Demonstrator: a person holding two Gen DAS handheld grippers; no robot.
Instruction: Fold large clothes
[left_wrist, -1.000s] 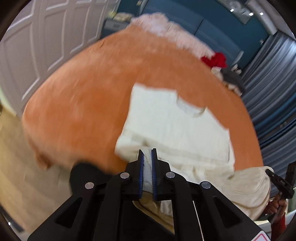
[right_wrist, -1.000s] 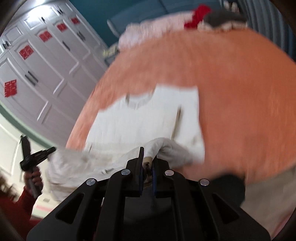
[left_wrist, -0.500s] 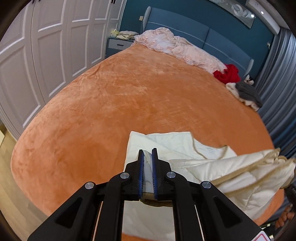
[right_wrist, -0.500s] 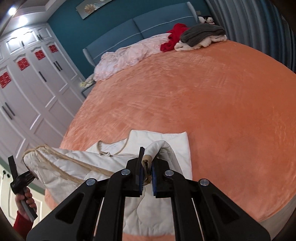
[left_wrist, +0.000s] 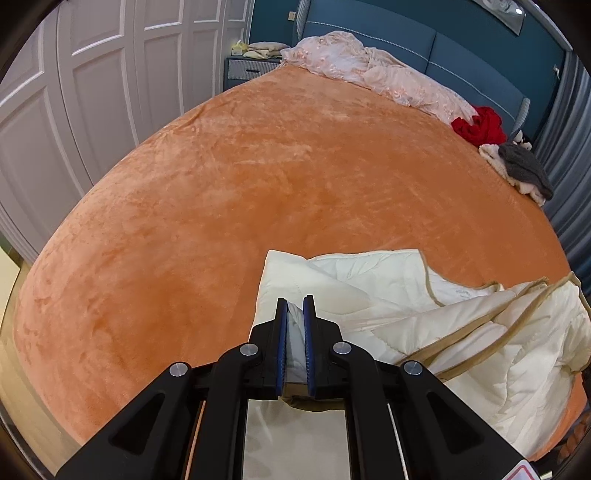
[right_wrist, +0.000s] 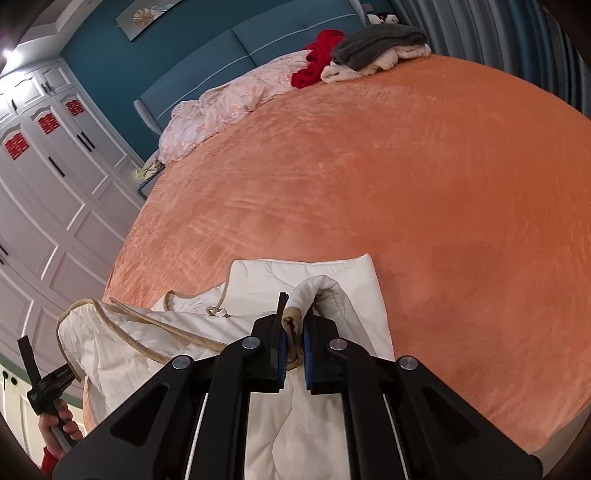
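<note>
My left gripper (left_wrist: 294, 306) is clamped on a fold of the cream garment (left_wrist: 388, 291), white cloth pinched between the blue pads. My right gripper (right_wrist: 294, 306) is pinched shut on a tan-bound edge of the same garment, with a rolled piece arching just past its fingertips. The garment lies at the near end of the bed (left_wrist: 258, 177), partly doubled over, its tan binding running in loose loops between my two grippers. A small label sits inside the neckline (right_wrist: 197, 303); its print is too small to read. In the right view my left hand (right_wrist: 55, 430) shows at the lower left, gripping the black handle. The garment's far edge lies straight across the orange cover, and beyond it the cover is open all the way to the headboard end. There I count one pink quilt (left_wrist: 373, 77), one red garment (left_wrist: 480, 127), and one grey piece on a cream one (left_wrist: 524, 168). White wardrobe doors (right_wrist: 55, 177) carry three red paper cut-outs (right_wrist: 47, 123).
</note>
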